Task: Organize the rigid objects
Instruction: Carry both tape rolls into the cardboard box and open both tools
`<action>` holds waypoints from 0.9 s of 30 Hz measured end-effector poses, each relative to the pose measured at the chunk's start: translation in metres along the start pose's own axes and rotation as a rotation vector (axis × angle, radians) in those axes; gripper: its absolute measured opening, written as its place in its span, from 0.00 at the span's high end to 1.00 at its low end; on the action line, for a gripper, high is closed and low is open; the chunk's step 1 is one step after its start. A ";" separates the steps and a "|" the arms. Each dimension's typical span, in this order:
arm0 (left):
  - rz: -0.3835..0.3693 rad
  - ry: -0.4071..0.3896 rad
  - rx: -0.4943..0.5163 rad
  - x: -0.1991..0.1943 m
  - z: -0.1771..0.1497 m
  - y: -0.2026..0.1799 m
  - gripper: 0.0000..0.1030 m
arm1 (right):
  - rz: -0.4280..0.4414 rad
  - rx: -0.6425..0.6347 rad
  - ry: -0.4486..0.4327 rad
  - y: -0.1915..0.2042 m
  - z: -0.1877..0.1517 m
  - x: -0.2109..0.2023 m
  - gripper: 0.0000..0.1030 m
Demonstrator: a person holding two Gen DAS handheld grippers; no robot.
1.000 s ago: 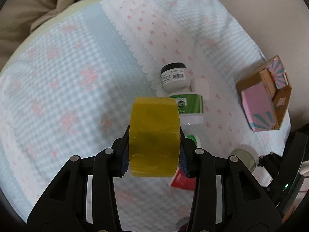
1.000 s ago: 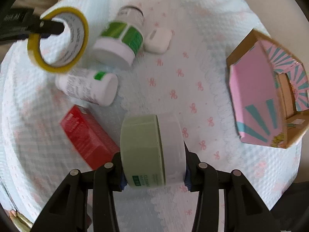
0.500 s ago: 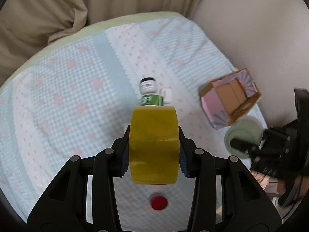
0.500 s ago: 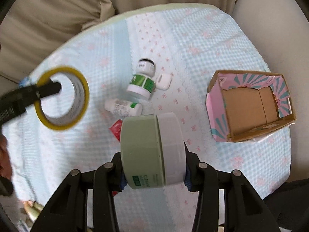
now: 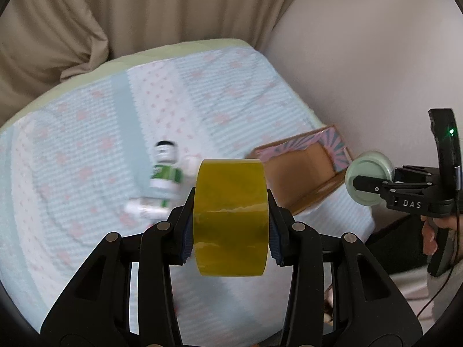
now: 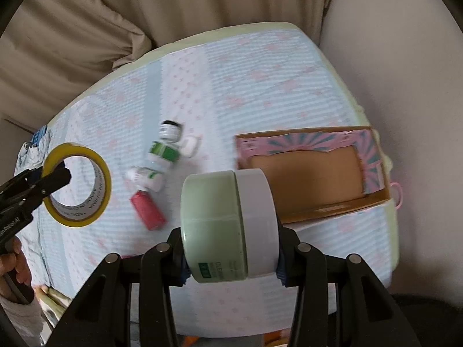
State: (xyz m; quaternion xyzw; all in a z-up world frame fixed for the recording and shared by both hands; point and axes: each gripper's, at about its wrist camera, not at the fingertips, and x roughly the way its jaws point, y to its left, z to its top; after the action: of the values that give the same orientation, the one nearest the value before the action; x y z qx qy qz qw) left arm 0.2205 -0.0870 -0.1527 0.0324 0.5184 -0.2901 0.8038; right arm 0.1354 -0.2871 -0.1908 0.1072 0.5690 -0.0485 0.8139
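Left claw (image 5: 230,222): pads clamped on the flat sides of a yellow roll of packing tape (image 5: 230,217), held in the air above the bed. From the right wrist view the same roll (image 6: 78,185) shows its open core, with printing on the inner cardboard.

Right claw (image 6: 231,228): clamped on a pale green round jar with a white lid (image 6: 228,225), jar on its side, lid end to the right. In the left wrist view the jar (image 5: 369,177) hangs just beside the near right corner of the box.

Bed: light blue and white quilted cover with pink bow print (image 6: 260,86). An open cardboard box with a pink and teal sunburst rim (image 6: 306,179) sits at the right edge, interior brown.

Loose on the cover, left of the box, clustered: a black-capped white bottle (image 6: 170,130), a green-labelled white bottle (image 6: 162,154), a small white case (image 6: 189,146), a smaller white bottle lying down (image 6: 144,177), a red box (image 6: 147,209). Some motion blur.

Beige curtain (image 5: 144,14) behind the bed.
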 end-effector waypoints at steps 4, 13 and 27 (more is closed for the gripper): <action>-0.020 0.008 -0.016 0.034 0.014 -0.056 0.64 | -0.009 -0.006 0.012 -0.066 0.013 -0.001 0.60; -0.050 0.085 -0.066 0.135 0.036 -0.147 0.64 | -0.029 0.011 0.097 -0.183 0.030 0.044 0.60; 0.035 0.279 -0.126 0.290 0.039 -0.167 0.64 | 0.025 -0.035 0.218 -0.227 0.061 0.161 0.60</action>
State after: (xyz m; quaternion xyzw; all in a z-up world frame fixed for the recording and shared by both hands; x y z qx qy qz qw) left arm 0.2537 -0.3647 -0.3400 0.0312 0.6417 -0.2355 0.7292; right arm 0.2011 -0.5152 -0.3486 0.1047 0.6534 -0.0165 0.7495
